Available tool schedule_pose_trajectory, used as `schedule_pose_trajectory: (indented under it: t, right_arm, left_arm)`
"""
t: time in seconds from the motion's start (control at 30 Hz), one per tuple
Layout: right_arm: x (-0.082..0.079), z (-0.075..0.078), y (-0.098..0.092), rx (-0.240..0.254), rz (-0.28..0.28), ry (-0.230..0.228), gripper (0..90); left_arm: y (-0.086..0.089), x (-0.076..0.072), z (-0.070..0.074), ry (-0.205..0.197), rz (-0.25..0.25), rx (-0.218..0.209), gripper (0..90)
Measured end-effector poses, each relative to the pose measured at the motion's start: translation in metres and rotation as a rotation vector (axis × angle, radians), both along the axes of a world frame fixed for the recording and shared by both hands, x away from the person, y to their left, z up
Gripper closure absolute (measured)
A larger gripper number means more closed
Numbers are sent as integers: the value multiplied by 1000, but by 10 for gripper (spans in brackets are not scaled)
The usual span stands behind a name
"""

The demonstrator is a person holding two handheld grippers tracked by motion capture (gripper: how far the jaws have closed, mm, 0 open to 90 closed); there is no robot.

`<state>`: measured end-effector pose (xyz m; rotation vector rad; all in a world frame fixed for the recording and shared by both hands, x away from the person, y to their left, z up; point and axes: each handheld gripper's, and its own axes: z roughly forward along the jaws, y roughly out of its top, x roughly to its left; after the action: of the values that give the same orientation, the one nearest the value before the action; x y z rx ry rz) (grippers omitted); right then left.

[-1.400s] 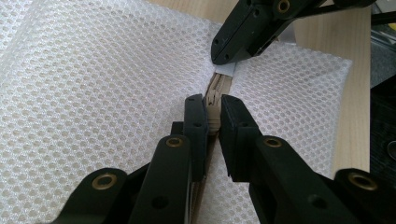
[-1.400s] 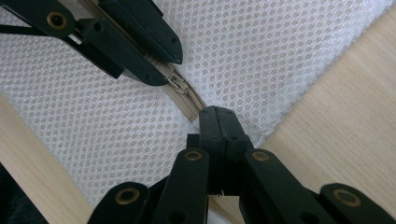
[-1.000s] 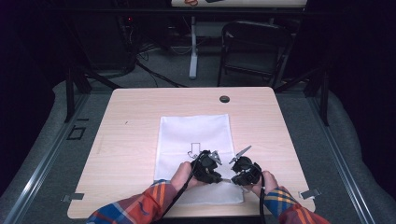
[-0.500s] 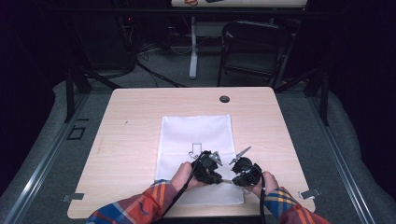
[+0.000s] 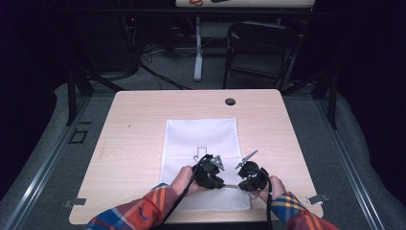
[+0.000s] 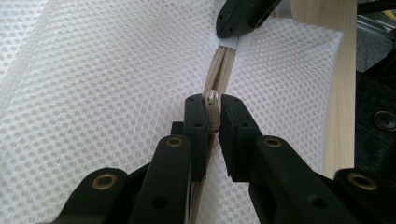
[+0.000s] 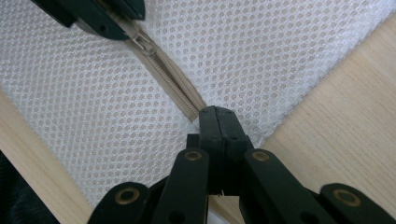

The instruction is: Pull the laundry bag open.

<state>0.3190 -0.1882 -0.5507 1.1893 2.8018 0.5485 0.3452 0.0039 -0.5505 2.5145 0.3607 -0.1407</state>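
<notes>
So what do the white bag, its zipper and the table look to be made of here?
Bag: white synthetic mesh, judging by its even honeycomb of holes. Zipper: beige woven tape with fine, probably plastic teeth; the pull looks pale plastic. Table: light wood-grain top, matte, possibly laminate.

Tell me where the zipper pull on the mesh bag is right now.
The zipper pull sits pinched between the left gripper jaws, near the white mesh bag's near edge in the high view, just left of the right gripper clamping the zipper's end.

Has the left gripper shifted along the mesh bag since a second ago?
No. The left gripper sits at the same spot beside the arrow mark on the mesh bag.
</notes>
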Motion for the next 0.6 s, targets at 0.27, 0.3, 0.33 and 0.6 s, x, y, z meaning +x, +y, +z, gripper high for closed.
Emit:
schedule_pose_trajectory:
  t: [0.27, 0.3, 0.33, 0.6]
  right_arm:
    - [2, 2, -1, -14, 24, 14, 900]
    - [1, 1, -1, -11, 16, 8, 900]
    - [1, 1, -1, -16, 17, 6, 900]
    - [2, 1, -1, -17, 22, 9, 900]
  left_arm:
    - [12, -1, 4, -3, 10, 5, 811]
    - [14, -1, 5, -8, 3, 10, 811]
    - [15, -1, 5, -1, 11, 4, 811]
    - [22, -2, 7, -1, 13, 6, 811]
